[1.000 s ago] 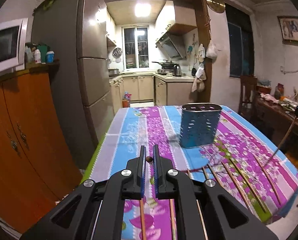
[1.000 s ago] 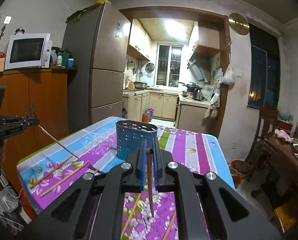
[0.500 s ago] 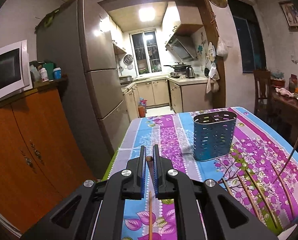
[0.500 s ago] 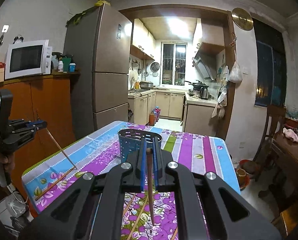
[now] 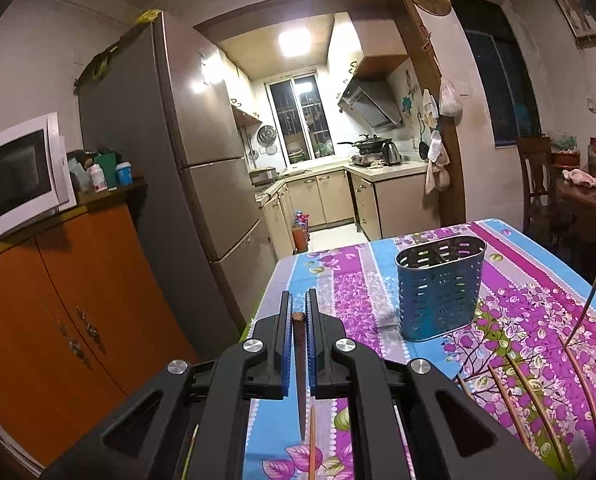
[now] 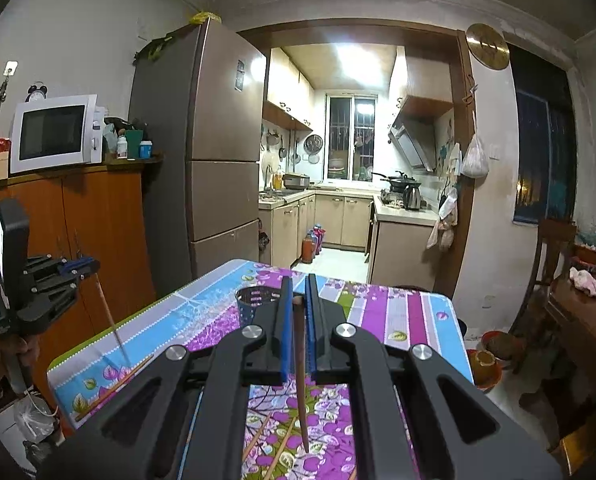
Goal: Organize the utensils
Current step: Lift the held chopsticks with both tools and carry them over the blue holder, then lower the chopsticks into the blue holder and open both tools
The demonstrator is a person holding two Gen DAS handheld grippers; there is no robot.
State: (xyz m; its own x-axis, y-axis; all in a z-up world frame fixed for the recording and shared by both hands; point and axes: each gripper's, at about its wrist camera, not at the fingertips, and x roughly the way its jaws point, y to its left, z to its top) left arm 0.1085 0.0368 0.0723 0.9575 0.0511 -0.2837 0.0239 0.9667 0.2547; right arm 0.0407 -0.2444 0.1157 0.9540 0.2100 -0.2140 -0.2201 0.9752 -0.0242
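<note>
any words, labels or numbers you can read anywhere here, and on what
None can be read.
Sticker on the fridge door: too small and blurred.
Labels on the bottles beside the microwave: blurred.
Framed picture on the wall: no legible text.
Round gold plaque by the doorway: no readable marks.

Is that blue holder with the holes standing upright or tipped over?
Upright. The blue holder stands on its base on the tablecloth, with its open rim facing up. No chopstick is visible inside.
</note>
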